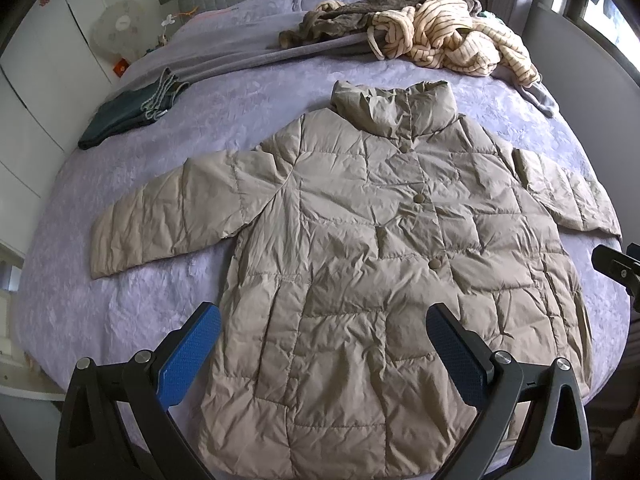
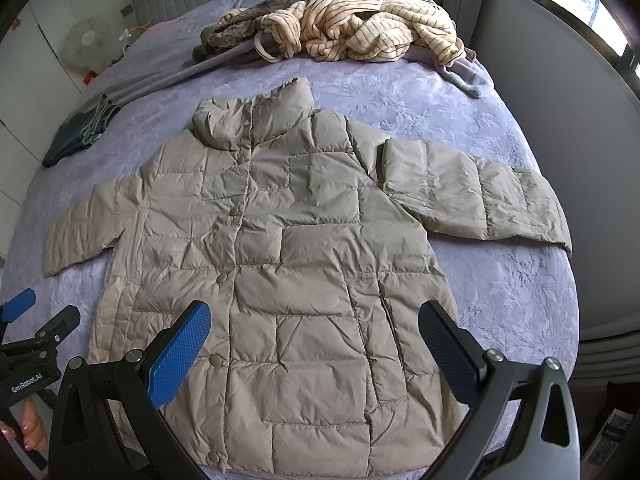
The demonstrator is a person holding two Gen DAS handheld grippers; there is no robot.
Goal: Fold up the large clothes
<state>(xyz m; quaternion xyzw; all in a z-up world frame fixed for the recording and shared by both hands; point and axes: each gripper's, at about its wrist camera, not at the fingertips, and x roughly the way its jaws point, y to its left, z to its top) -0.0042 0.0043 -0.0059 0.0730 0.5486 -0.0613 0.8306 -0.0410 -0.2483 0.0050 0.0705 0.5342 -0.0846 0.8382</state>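
Both claws spread, holding nothing: left gripper (image 1: 324, 332) & right gripper (image 2: 314, 330) hover over jacket (image 1: 360, 240) hem. Jacket flat, mid-bed (image 1: 140, 312). Folding not begun; next probably needs sleeve grabs.

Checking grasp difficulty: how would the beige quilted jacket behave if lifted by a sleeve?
The jacket looks puffy and creased, so probably floppy and light for its bulk. Its smooth shell may slip between the fingers. Lifted by one sleeve, the body would likely drag across the bedspread.
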